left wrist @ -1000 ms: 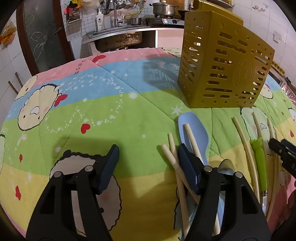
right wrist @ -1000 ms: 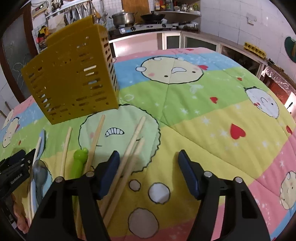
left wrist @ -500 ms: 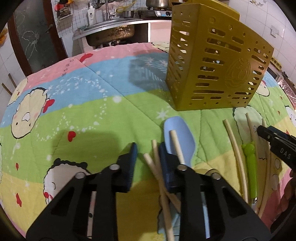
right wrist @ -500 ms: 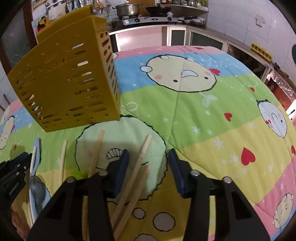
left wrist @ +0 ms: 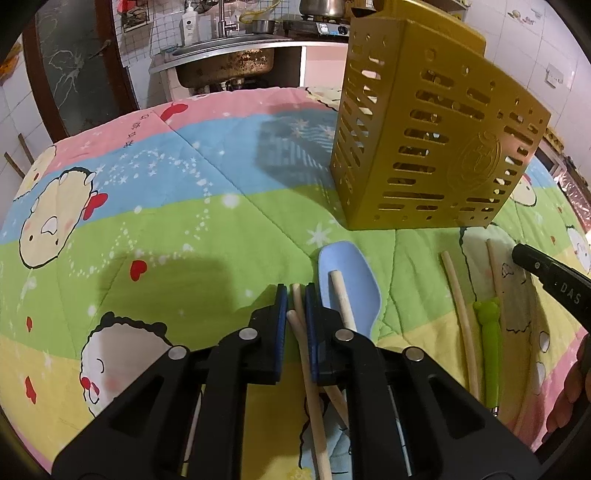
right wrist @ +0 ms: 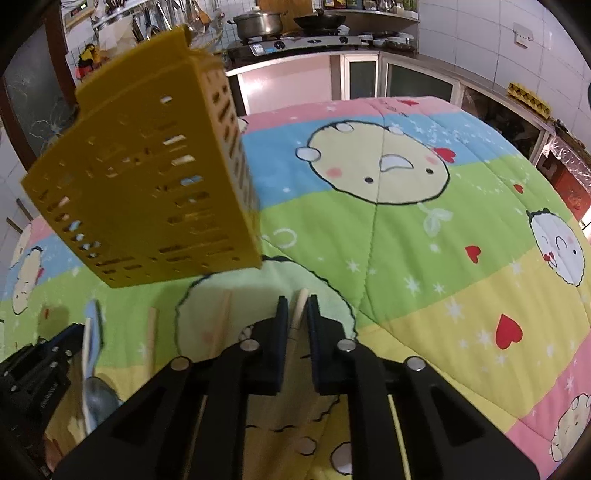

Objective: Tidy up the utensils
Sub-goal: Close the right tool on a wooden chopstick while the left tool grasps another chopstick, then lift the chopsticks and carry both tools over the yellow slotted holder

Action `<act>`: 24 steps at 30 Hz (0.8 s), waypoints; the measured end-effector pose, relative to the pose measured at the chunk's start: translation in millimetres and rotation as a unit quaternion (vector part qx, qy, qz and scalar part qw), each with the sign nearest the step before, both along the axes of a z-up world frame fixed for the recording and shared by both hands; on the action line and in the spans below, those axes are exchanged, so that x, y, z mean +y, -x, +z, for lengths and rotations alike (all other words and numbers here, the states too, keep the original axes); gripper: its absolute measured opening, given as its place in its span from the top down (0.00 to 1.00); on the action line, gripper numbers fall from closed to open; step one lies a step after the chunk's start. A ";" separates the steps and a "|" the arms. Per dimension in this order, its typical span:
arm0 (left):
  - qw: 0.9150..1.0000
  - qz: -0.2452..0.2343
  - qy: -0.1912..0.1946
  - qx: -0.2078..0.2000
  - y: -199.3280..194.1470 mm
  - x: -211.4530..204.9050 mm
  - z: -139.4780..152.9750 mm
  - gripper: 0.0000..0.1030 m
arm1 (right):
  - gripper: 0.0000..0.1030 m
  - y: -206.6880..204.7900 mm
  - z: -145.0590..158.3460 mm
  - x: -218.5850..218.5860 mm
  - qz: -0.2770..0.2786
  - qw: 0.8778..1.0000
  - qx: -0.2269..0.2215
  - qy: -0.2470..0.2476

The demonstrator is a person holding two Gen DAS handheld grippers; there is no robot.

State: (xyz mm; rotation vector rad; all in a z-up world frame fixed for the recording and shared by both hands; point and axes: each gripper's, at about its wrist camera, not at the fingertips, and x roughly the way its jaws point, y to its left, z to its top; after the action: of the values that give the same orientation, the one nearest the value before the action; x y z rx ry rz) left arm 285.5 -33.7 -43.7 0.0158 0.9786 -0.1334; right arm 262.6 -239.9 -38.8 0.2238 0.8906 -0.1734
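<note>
My left gripper (left wrist: 296, 303) has its jaws closing tight on two wooden chopsticks (left wrist: 300, 332) that lie on the quilt; the blue pads press on them. Just to their right a blue spoon (left wrist: 354, 291) carries a third chopstick (left wrist: 341, 295). My right gripper (right wrist: 297, 312) has its jaws closing on another pair of chopsticks (right wrist: 301, 301), whose tip sticks out between the pads. The yellow slotted utensil holder (left wrist: 424, 147) (right wrist: 147, 192) stands upright beyond both. A green-handled utensil (left wrist: 489, 332) and loose chopsticks (left wrist: 458, 295) lie between the two grippers.
A cartoon quilt (left wrist: 184, 221) covers the whole table. A metal spoon (right wrist: 98, 398) lies next to the blue spoon (right wrist: 92, 332). A sink (left wrist: 225, 66) and a stove with pots (right wrist: 295, 33) stand behind the table. A hand (left wrist: 569, 387) shows at the right edge.
Both grippers went from wide open to shut: the left on the two chopsticks by the blue spoon, the right on the pair in front of the holder. Both edged forward.
</note>
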 end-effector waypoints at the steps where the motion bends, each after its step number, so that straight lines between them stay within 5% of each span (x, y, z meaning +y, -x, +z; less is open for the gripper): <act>1: 1.000 0.003 0.007 -0.003 1.1 1.7 2.2 0.92 | 0.94 1.4 3.3 1.0 0.002 1.000 -0.007 0.000; 24: 0.985 -0.014 0.028 -0.170 55.1 -0.2 112.7 0.95 | 0.94 46.4 86.8 2.4 0.041 0.985 -0.162 -0.030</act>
State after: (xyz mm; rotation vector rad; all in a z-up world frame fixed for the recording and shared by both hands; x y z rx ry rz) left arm 230.4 -33.8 69.0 0.0003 0.6324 -0.1770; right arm 216.2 -237.5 47.9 0.2627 0.5799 -0.0319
